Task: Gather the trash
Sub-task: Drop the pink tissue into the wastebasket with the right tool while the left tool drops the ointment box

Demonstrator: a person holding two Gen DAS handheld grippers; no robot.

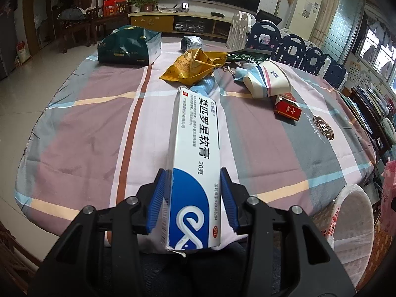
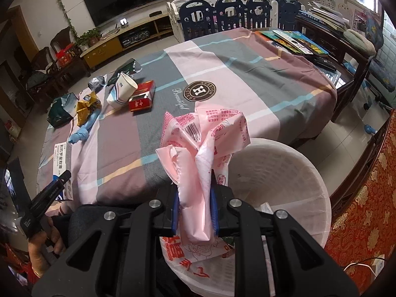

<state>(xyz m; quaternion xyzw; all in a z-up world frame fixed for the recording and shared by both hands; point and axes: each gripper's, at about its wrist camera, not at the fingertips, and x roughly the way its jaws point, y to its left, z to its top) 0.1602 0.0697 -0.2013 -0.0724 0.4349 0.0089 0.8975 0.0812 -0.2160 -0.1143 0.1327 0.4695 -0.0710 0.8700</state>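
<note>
Pink wrapper (image 2: 198,146) clamped in right hand-held gripper (image 2: 195,212) above bin (image 2: 297,173) (left hand-held gripper (image 1: 193,198) clamps ointment box (image 1: 195,153)).

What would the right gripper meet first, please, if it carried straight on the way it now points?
Probably the white bin: the right gripper, shut on the pink wrapper, points down at it, though depth is unclear.

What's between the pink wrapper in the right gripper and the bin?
Nothing but air: in the right wrist view the pink wrapper, clamped in the right gripper, hangs just over the white bin.
</note>
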